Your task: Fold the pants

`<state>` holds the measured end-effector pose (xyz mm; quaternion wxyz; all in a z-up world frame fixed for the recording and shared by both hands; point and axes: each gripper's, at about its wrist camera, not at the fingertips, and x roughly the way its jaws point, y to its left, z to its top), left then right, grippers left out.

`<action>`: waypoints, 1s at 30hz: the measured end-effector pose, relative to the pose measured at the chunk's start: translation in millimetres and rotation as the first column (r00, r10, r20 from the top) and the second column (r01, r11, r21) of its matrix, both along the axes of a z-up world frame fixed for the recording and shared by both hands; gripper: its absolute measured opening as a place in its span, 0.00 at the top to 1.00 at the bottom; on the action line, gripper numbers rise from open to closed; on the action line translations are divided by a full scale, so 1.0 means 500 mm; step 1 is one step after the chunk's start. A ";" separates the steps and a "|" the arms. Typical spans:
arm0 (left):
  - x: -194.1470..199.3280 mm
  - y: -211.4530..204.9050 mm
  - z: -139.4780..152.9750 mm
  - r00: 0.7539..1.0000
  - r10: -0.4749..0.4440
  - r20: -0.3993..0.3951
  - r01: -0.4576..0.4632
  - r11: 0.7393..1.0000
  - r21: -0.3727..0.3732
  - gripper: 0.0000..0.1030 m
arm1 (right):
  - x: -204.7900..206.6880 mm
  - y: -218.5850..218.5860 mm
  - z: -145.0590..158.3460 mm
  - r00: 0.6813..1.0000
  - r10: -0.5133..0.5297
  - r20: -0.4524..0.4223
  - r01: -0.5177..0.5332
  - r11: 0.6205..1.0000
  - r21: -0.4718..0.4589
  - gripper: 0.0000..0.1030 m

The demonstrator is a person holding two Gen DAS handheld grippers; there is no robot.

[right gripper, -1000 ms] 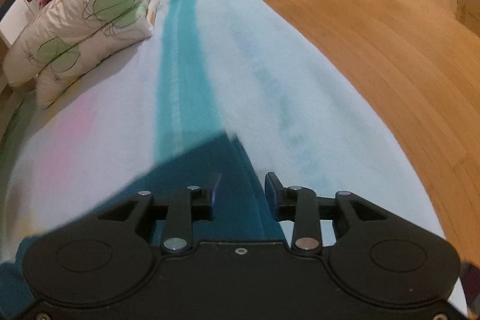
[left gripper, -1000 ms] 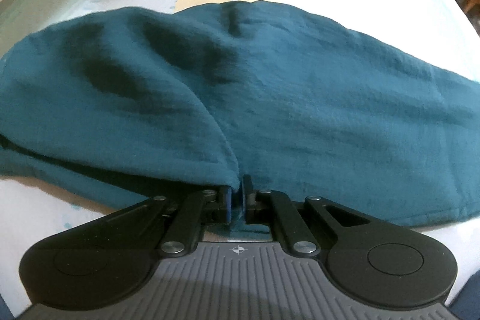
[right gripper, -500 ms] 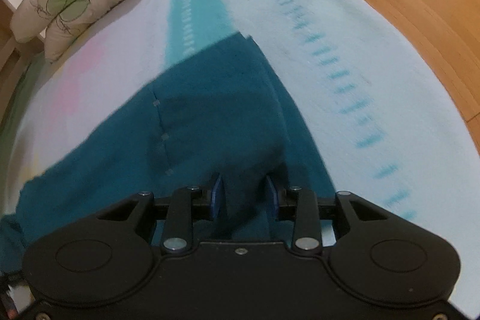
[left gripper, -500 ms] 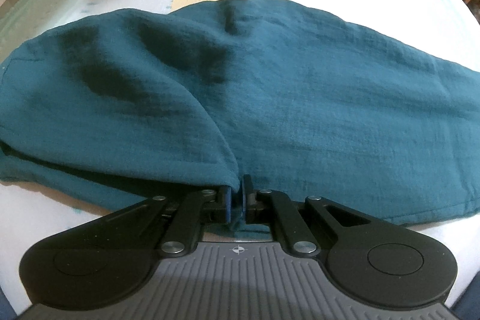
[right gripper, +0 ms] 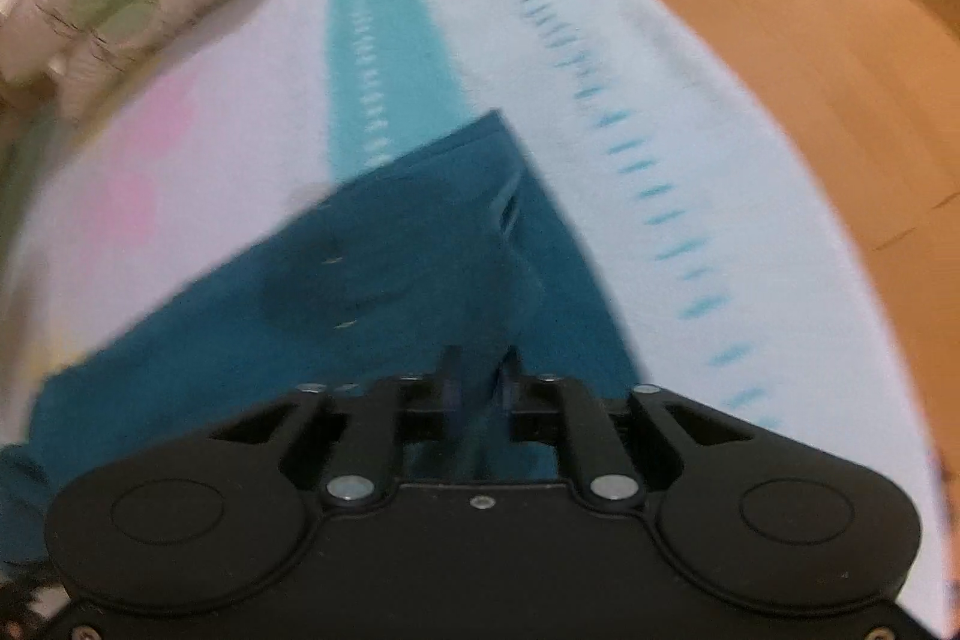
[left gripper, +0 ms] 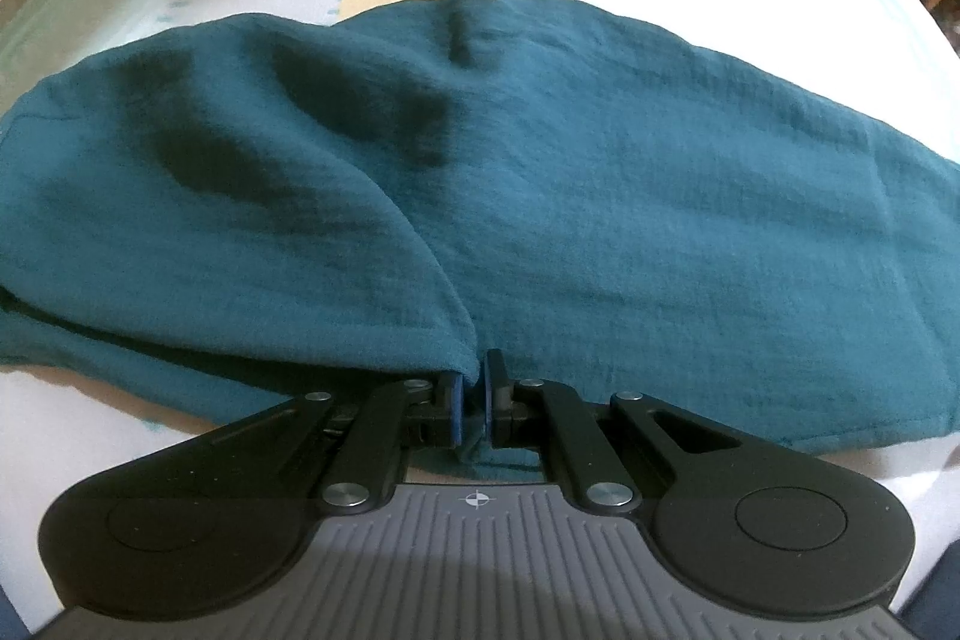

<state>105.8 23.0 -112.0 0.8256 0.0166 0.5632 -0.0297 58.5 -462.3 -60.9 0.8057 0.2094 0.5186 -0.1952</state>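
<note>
Bedsheet [right gripper: 600, 10] unchanged; right claw [right gripper: 480, 370] now closer around pants [right gripper: 360, 280].

No readable text, label, brand or number in either view. Only sign: small white crosshair mark [left gripper: 477, 499] on grey ribbed housing of left tongs [left gripper: 472, 388] (right-wrist view blurred).

Left hand-held gripper [left gripper: 471, 383]: angled steeply down, jaws nearly closed, a fold of pants [left gripper: 600, 196] pinched between the pads. Right hand-held gripper [right gripper: 480, 379]: also angled steeply down, jaws partly apart, cloth between them; view blurred, grip unclear.
</note>
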 end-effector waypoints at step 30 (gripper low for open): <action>-0.118 0.188 0.107 0.996 -0.040 0.075 0.045 0.996 -0.073 0.89 | 0.132 0.502 0.054 0.854 0.490 0.173 -0.511 0.853 0.104 0.48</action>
